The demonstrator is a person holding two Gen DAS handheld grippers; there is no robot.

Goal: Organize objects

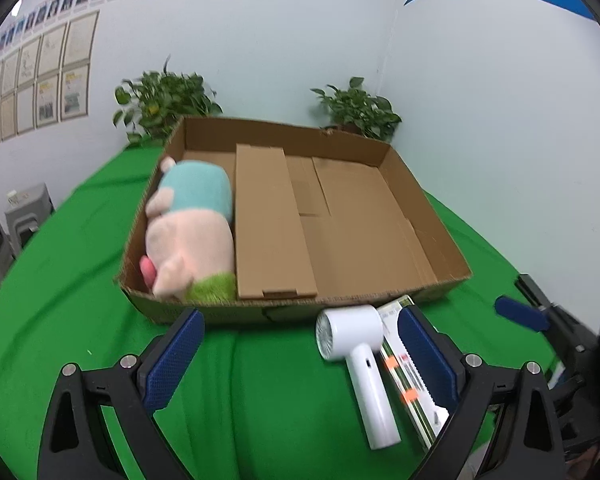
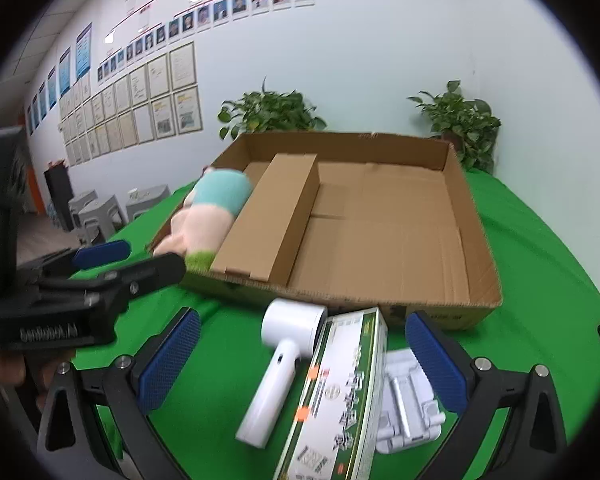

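Shallow cardboard tray (image 1: 428, 220), open-topped, on the green-draped counter (image 1: 240, 392); it appears to serve as the collecting bin. Plush pig toy (image 1: 192, 236) lies lengthwise along the tray's left wall, at 9 o'clock of the tray floor, touching a long closed cardboard box (image 1: 268, 220) just beside it; the pair are packed side by side, likely to leave the right half bare for further items. Outside the tray, just past its near wall at 6 o'clock: white handheld hair dryer (image 2: 284, 356), handle toward the camera; green-and-white printed carton (image 2: 340, 400) touching its right side; white folding stand (image 2: 408, 404) beyond that. These three are judged not yet sorted. Left gripper (image 1: 300, 356): jaws spread wide, holding nothing, aimed at the gap before the tray. Right gripper (image 2: 300, 364): jaws equally wide apart and empty, with dryer and carton lying between them, probably lined up for a pickup. Two potted plants (image 1: 168, 100) stand behind the tray.
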